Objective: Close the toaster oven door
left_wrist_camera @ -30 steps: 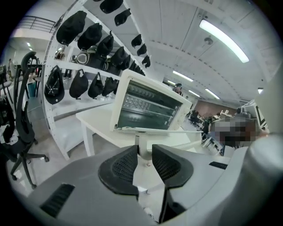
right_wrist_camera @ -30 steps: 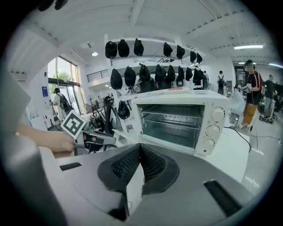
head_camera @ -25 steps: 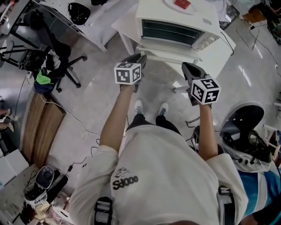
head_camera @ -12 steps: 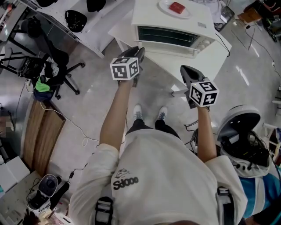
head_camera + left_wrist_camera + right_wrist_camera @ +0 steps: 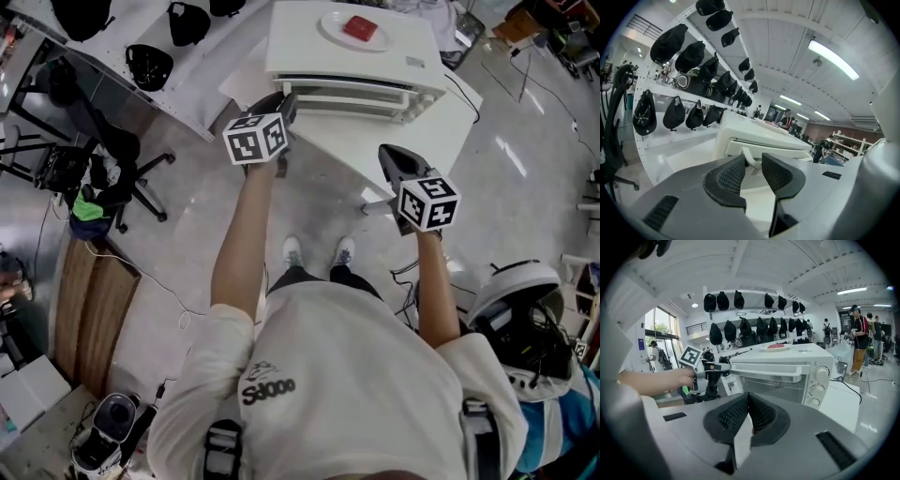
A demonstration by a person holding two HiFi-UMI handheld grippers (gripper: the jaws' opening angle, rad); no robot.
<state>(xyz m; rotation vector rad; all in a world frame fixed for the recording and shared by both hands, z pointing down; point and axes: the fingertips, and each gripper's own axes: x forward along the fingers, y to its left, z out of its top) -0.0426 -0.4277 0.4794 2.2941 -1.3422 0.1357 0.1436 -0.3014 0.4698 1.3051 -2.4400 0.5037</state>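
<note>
A white toaster oven (image 5: 347,56) stands on a white table (image 5: 441,117), its glass door swung up almost against the body. My left gripper (image 5: 286,101) is at the left end of the white door handle (image 5: 352,91), and its jaws hold that end. In the left gripper view the handle (image 5: 751,160) sits between the pads of this gripper (image 5: 753,156). The right gripper view shows the oven (image 5: 787,357), its handle (image 5: 764,372) and the left gripper (image 5: 715,367) on it. My right gripper (image 5: 386,155) hangs shut and empty in front of the table, off the oven; its pads (image 5: 748,397) meet.
On the oven's top lies a plate with a red thing (image 5: 358,28). Three knobs (image 5: 818,378) are at the oven's right. Black caps hang on a white rack (image 5: 689,61) to the left. An office chair (image 5: 112,173) stands at the left. People (image 5: 860,333) stand far off.
The door has swung up from lying flat open to almost closed, and my left gripper has risen with its handle. The right gripper has stayed low at the right.
</note>
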